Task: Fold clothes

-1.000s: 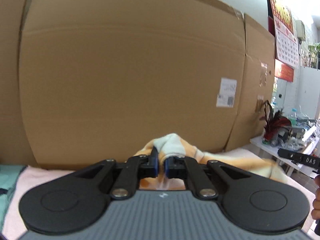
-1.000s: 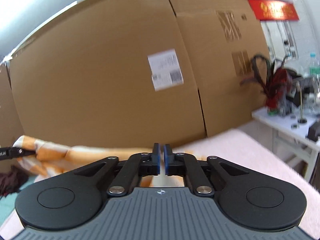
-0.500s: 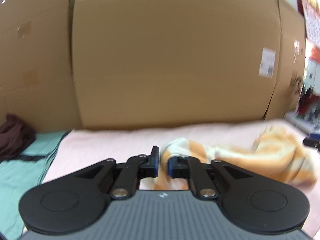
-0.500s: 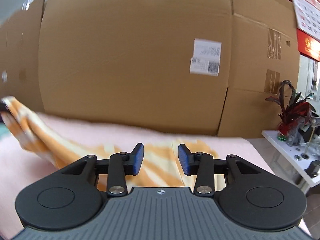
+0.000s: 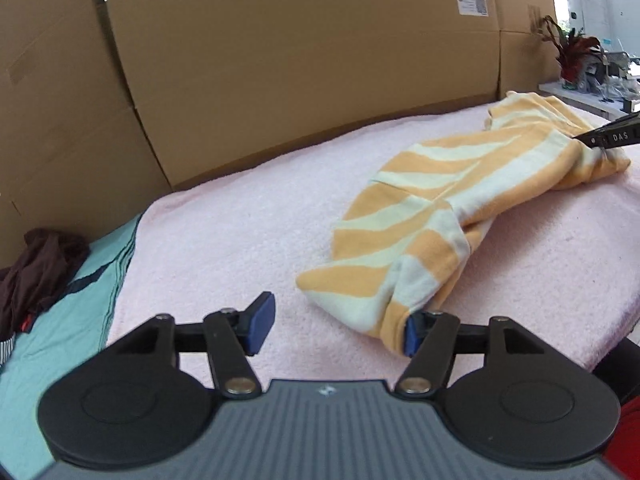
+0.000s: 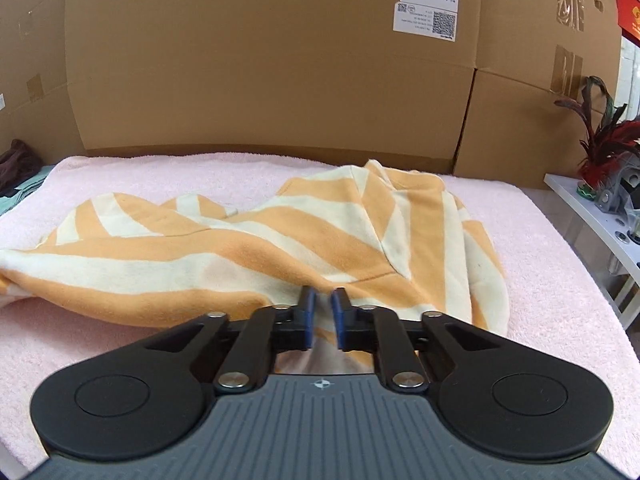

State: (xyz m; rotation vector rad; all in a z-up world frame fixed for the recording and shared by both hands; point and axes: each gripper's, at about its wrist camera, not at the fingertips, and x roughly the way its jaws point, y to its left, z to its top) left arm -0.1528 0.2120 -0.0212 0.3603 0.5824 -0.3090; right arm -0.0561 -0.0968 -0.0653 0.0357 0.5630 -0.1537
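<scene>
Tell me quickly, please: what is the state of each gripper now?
Left gripper: open, jaws just widened, holding nothing; the striped garment touches only one pad.
Right gripper: jaws just narrowed, nearly shut on a fold of the garment.

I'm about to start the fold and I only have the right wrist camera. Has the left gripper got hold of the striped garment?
Observer: No. The left gripper is open and its jaws have just been opening. The end of the striped garment only lies against one pad, not clamped.
Operator: Is that end hanging off the pink towel?
Observer: No, it rests flat on the pink towel.
</scene>
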